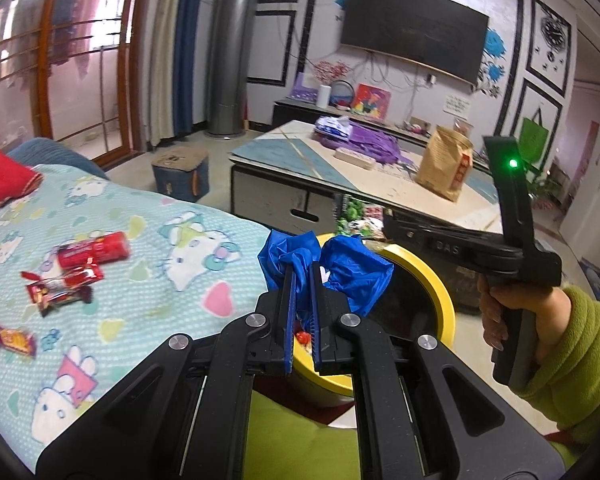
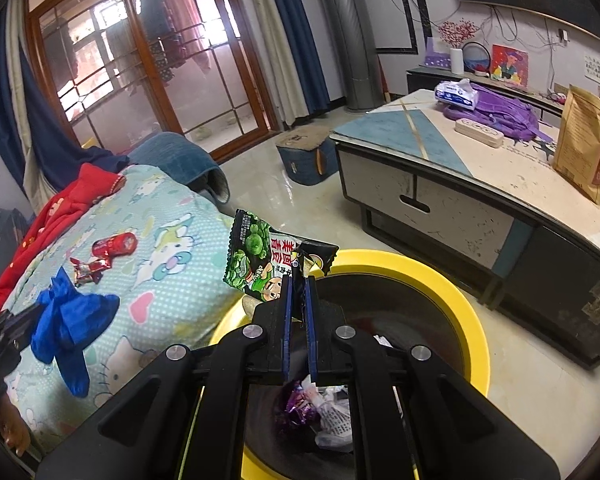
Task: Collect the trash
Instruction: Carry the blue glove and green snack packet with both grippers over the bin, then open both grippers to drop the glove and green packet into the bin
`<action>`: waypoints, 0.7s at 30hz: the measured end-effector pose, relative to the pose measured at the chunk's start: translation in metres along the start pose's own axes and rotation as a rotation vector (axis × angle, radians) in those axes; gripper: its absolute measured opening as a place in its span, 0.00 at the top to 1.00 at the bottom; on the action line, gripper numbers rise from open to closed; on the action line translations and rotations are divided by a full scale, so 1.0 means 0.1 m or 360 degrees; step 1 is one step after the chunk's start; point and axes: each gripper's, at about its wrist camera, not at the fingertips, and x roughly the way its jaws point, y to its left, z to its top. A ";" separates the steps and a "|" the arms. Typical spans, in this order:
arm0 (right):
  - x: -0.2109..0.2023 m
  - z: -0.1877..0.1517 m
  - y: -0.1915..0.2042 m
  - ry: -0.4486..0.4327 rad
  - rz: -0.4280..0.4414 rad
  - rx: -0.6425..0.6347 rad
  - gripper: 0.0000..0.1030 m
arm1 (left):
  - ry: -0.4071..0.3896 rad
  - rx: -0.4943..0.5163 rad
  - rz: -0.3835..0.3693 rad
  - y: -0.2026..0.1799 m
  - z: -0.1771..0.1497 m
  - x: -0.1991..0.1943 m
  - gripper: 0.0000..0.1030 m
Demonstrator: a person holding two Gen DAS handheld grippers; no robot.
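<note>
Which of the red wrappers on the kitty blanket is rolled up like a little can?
The red wrapper lying farthest up the blanket. It is round like a tube, while the crumpled red one just below and the flat one near the edge are not.

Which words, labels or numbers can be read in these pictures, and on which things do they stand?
"DAS": on the black body of the right gripper.
"青豆": on the green snack packet held by the right gripper.
Brown paper bag: red label, characters too blurred.
Red wrappers on the bedsheet: print too blurred.
Wall notice: too small.
</note>
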 end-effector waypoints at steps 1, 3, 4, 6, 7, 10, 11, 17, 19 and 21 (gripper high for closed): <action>0.01 0.00 -0.02 0.0002 -0.0006 0.0002 0.94 | 0.0010 0.0008 -0.0012 -0.02 -0.01 0.03 0.97; 0.02 -0.02 -0.06 0.0015 -0.0014 0.0001 0.94 | 0.0032 0.0028 -0.0033 -0.09 -0.02 0.10 0.97; 0.03 -0.02 -0.08 0.0019 -0.0023 0.0004 0.94 | 0.0044 0.0040 -0.0042 -0.12 -0.03 0.14 0.97; 0.06 -0.04 -0.14 0.0034 -0.0040 0.0016 0.94 | 0.0066 0.0056 -0.0060 -0.17 -0.04 0.20 0.97; 0.07 -0.04 -0.17 0.0041 -0.0045 0.0025 0.94 | 0.0076 0.0067 -0.0070 -0.20 -0.05 0.23 0.97; 0.11 -0.06 -0.25 0.0063 -0.0051 0.0057 0.94 | 0.0110 0.0099 -0.0094 -0.28 -0.07 0.33 0.97; 0.11 -0.07 -0.27 0.0067 -0.0053 0.0058 0.94 | 0.0125 0.0107 -0.0108 -0.31 -0.09 0.37 0.97; 0.16 -0.11 -0.36 0.0103 -0.0043 0.0081 0.93 | 0.0198 0.0143 -0.0165 -0.43 -0.14 0.56 0.97; 0.18 -0.12 -0.38 0.0118 -0.0039 0.0094 0.93 | 0.0222 0.0142 -0.0189 -0.45 -0.16 0.63 0.97; 0.19 -0.13 -0.42 0.0129 -0.0038 0.0106 0.92 | 0.0238 0.0142 -0.0204 -0.46 -0.17 0.68 0.97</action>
